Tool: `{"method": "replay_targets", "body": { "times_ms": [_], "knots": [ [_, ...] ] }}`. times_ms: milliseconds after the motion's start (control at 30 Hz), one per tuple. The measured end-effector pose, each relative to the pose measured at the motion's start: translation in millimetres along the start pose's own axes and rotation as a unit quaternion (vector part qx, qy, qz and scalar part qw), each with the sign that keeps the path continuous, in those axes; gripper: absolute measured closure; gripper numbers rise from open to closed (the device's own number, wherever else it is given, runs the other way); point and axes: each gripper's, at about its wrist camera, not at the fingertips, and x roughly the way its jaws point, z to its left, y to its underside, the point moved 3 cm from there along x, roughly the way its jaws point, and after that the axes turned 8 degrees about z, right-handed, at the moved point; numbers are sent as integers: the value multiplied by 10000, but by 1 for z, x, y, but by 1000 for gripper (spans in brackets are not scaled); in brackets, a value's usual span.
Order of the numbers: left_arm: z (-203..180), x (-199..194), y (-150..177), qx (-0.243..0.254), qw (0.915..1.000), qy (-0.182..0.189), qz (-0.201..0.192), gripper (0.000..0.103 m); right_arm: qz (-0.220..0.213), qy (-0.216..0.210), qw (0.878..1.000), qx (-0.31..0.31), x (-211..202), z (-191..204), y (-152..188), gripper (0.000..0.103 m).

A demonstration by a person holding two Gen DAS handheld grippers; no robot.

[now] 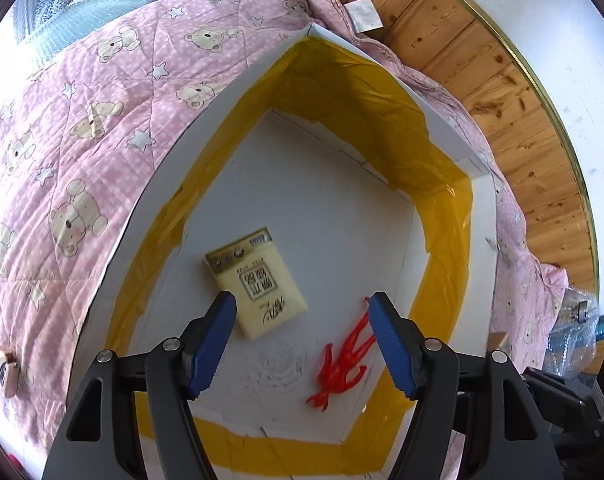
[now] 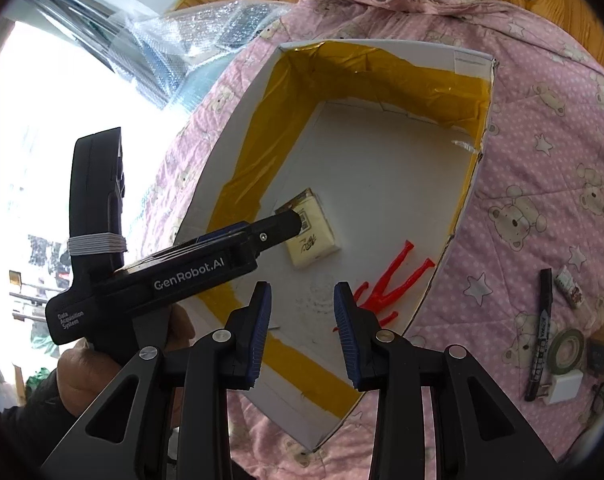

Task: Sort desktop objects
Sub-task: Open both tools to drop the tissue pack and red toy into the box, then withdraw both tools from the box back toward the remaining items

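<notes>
White cardboard box (image 1: 482, 216), yellow tape inside its walls, holds a tissue pack (image 1: 258, 284) and a red plastic figure (image 1: 344, 364) beside it. Both lie apart on the box floor. Left gripper (image 1: 302, 344) and right gripper (image 2: 302, 332) spread wide, empty, above the box. Box sits on pink bear quilt (image 1: 62, 140); marker (image 2: 540, 332) and tape roll (image 2: 567, 348) lie right of box. Wood-panel wall (image 1: 482, 60) behind.

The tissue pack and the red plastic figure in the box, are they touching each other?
Apart. In the right wrist view, bare white box floor separates the tissue pack from the red plastic figure; the left wrist view shows the same gap.
</notes>
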Motion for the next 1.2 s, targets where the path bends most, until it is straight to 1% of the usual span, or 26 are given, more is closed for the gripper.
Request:
{"method": "replay_targets", "body": {
  "times_ms": [400,800,1200],
  "knots": [
    [-12,-27,36,174,9998,99,-89,33,-83,-24,9999,78,-17,8,35,67],
    [-34,-57,69,442,9986,180,-246,33,-383,-45,9992,117,-41,19,67,66],
    [-61,-81,98,803,9957,236,-387,33,-685,-183,9966,418,-65,11,104,64]
  ]
}}
